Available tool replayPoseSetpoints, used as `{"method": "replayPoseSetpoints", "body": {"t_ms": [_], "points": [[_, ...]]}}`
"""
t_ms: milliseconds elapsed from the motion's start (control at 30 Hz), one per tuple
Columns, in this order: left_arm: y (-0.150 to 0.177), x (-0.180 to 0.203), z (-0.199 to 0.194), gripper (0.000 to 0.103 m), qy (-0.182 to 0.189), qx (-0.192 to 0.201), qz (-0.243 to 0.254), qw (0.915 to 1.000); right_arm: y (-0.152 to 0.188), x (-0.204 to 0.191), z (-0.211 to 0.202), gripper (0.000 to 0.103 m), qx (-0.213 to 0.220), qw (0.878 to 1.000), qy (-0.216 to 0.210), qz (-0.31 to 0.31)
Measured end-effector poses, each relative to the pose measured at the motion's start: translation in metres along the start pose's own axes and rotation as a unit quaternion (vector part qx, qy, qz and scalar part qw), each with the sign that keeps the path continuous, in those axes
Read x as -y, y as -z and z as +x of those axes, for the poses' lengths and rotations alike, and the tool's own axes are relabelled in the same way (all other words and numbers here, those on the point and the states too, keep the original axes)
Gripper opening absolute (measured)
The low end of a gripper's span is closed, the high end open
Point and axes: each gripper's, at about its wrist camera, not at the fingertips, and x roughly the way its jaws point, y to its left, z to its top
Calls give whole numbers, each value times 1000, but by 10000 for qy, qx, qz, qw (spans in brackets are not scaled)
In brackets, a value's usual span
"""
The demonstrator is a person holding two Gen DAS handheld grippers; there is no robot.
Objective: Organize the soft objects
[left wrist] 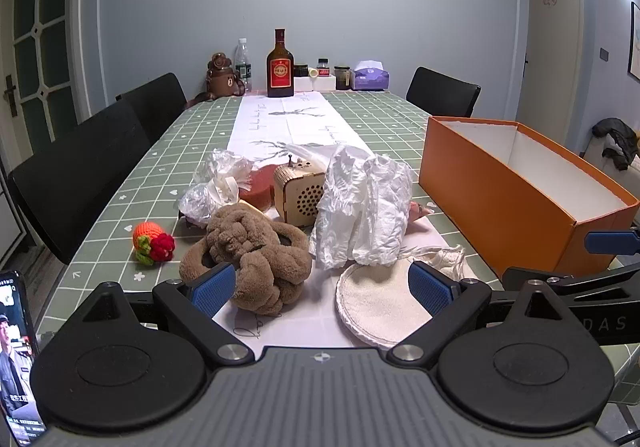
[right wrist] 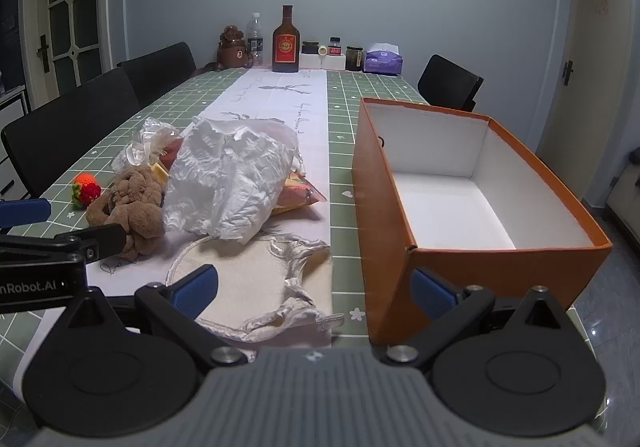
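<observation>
A dining table under a green checked cloth holds a heap of soft things on a white runner, with two handheld grippers poised at its near edge. The left gripper hovers low with its blue-padded fingers spread wide and nothing between them; a knotted brown plush toy sits just beyond the left pad, and a round cream cloth pad lies just inside the right one. The right gripper is likewise wide apart and empty, its left pad over the cream cloth pad, its right pad close against the near wall of an orange box.

The box (white inside, nothing visible in it) stands open on the right side of the table, apart from the heap. Behind the plush toy a crumpled white plastic bag rises tallest, touching a small wooden box with a perforated face; a clear plastic bag lies to the left of that. A knitted orange-and-red toy rests alone on the cloth, left of the heap.

At the far end stand a brown bottle with a red label, a water bottle, a bear-shaped container, small jars and a purple tissue pack. Black chairs line the left side. A phone with a lit screen shows at the lower left of the left view.
</observation>
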Motion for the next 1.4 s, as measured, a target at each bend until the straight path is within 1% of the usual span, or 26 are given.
{"method": "replayPoseSetpoints", "body": {"t_ms": [133, 233, 300, 333, 367, 467, 500, 600, 667, 733, 800, 833, 900, 1000, 1033, 1067, 1167, 1233, 1267, 1300, 1367, 1400], "points": [[2, -7, 3, 103, 64, -81, -146, 9998, 1, -5, 3, 100, -33, 9999, -92, -42], [6, -14, 5, 103, 209, -125, -255, 9994, 4, -11, 3, 100, 40, 9996, -266, -108], [9, -19, 10, 93, 268, -259, -372, 9986, 5, -17, 4, 95, 83, 9991, -374, -205], [10, -22, 12, 89, 311, -320, -447, 9980, 6, -20, 4, 88, 110, 9987, -433, -262], [12, -25, 14, 82, 386, -354, -502, 9974, 7, -24, 4, 82, 128, 9982, -477, -329], [15, -31, 17, 68, 502, -354, -578, 9964, 8, -35, 5, 72, 282, 9966, -543, -546], [14, -33, 18, 65, 480, -332, -548, 9968, 8, -39, 6, 71, 344, 9958, -573, -631], [12, -38, 24, 65, 331, -298, -567, 9974, 5, -49, 13, 70, 415, 9929, -668, -892], [10, -42, 28, 66, 324, -302, -653, 9969, 2, -52, 24, 72, 331, 9931, -671, -904], [8, -44, 31, 68, 398, -268, -629, 9969, -1, -53, 36, 73, 192, 9941, -659, -843], [5, -43, 34, 75, 532, -236, -573, 9967, -1, -53, 47, 83, 35, 9942, -685, -822], [2, -43, 37, 77, 593, -236, -554, 9964, 1, -53, 53, 88, -50, 9942, -719, -798], [-2, -39, 44, 85, 672, -235, -485, 9963, 3, -52, 62, 89, -187, 9944, -718, -746], [-11, -31, 58, 89, 707, -166, -300, 9969, 1, -49, 74, 89, -287, 9948, -680, -706], [-14, -29, 63, 89, 711, -154, -243, 9971, -2, -48, 78, 86, -259, 9948, -646, -742], [-17, -26, 68, 89, 731, -158, -193, 9970, -4, -47, 81, 77, -227, 9947, -603, -799], [-28, -19, 86, 89, 874, -255, -157, 9957, -13, -48, 94, 60, -168, 9935, -450, -1034], [-34, -13, 95, 89, 998, -317, -178, 9943, -17, -48, 102, 54, -142, 9929, -390, -1119], [-37, -10, 101, 91, 1034, -352, -168, 9939, -18, -47, 107, 50, -169, 9925, -373, -1152], [-39, -6, 107, 93, 1016, -410, -144, 9939, -20, -46, 113, 47, -203, 9923, -365, -1162], [-43, 1, 118, 93, 910, -540, -104, 9943, -22, -43, 122, 30, -243, 9923, -371, -1155], [-44, 3, 123, 93, 911, -581, -106, 9941, -23, -43, 126, 28, -245, 9923, -364, -1160]]}}
